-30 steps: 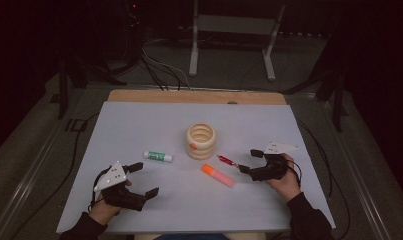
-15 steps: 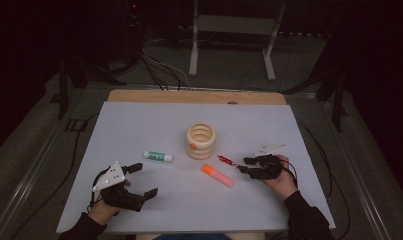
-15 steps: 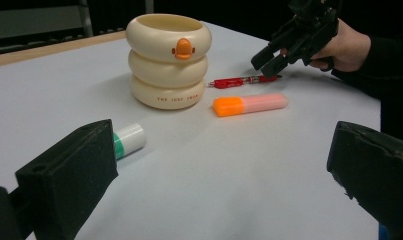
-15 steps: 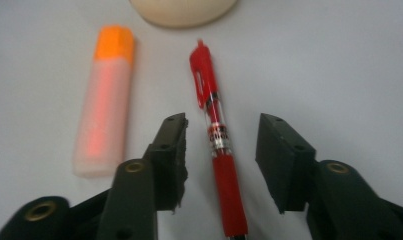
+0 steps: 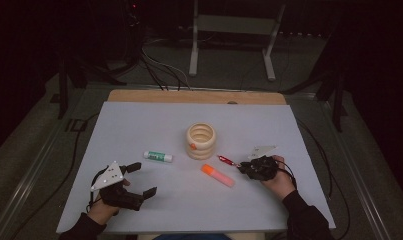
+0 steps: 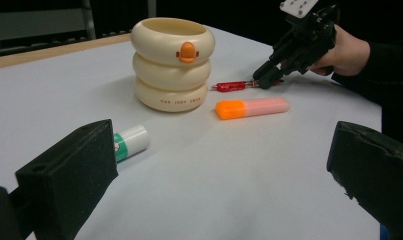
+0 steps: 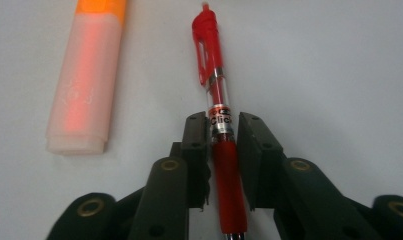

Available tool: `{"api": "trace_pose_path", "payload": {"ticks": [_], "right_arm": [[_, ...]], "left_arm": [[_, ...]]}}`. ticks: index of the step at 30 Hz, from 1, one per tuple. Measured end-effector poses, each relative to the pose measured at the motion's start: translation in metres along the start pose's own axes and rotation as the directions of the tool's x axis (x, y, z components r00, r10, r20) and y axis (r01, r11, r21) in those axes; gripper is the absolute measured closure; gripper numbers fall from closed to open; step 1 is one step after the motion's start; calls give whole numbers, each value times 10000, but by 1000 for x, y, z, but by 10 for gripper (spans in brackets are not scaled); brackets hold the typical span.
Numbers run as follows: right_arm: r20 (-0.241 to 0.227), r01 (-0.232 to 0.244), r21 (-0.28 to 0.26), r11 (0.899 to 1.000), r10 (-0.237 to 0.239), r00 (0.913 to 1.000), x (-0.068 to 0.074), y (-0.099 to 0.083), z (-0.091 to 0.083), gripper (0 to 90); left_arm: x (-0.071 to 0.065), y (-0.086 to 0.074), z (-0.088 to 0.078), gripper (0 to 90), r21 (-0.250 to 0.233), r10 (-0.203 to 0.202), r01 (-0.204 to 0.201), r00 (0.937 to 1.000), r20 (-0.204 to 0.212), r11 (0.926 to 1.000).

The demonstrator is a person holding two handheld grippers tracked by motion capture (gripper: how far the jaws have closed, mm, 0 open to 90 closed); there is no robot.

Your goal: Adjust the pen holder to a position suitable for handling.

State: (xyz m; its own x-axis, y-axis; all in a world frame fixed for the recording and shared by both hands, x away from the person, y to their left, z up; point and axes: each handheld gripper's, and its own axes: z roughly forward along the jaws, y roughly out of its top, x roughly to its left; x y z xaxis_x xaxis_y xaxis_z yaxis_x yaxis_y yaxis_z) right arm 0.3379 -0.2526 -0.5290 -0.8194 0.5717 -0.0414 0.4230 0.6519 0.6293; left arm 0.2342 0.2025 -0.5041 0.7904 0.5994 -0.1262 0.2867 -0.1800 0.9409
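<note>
A red click pen (image 7: 209, 55) lies flat on the pale mat, right of the cream ringed duck cup (image 5: 200, 140). My right gripper (image 7: 223, 125) has just been closing, and its jaws now press on the pen's barrel from both sides. From above, the right gripper (image 5: 241, 167) points left along the pen (image 5: 226, 160). An orange-capped pink highlighter (image 5: 217, 175) lies just in front of the pen. My left gripper (image 5: 144, 179) rests near the front left with its jaws wide apart and nothing between them. In the left gripper view, the left gripper (image 6: 224, 165) faces the cup (image 6: 172, 65).
A green-and-white glue stick (image 5: 158, 157) lies left of the cup. The mat (image 5: 139, 125) covers a wooden table whose far edge (image 5: 189, 96) shows. Cables and a metal stand (image 5: 229, 30) are on the floor beyond.
The right gripper's jaws went from wide apart to closed on the red pen. The left hand and the other objects stayed put.
</note>
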Motion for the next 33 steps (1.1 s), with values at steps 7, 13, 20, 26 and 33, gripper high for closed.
{"api": "trace_pose_path", "payload": {"ticks": [7,13,20,26,33], "right_arm": [[-19,-436,360,9984,437,9990,-1,4,1,797],[-51,-967,160,9952,968,9953,-1,2,-2,799],[-50,-1327,-201,9909,1327,9911,-5,1,-14,799],[-39,-1617,-461,9858,1617,9868,-8,-1,-22,799],[-291,-1981,-810,9768,1964,9801,-10,-2,-33,799]], "left_arm": [[-1,1,-1,3,-109,41,-41,10000,-9,9999],[-1,0,0,3,-61,66,-66,10000,3,10000],[-1,1,-1,3,-71,93,-93,10000,10,9999],[0,1,-2,3,-128,31,-30,10000,19,9999],[0,1,-3,3,-188,2,-2,10000,5,9998]]}}
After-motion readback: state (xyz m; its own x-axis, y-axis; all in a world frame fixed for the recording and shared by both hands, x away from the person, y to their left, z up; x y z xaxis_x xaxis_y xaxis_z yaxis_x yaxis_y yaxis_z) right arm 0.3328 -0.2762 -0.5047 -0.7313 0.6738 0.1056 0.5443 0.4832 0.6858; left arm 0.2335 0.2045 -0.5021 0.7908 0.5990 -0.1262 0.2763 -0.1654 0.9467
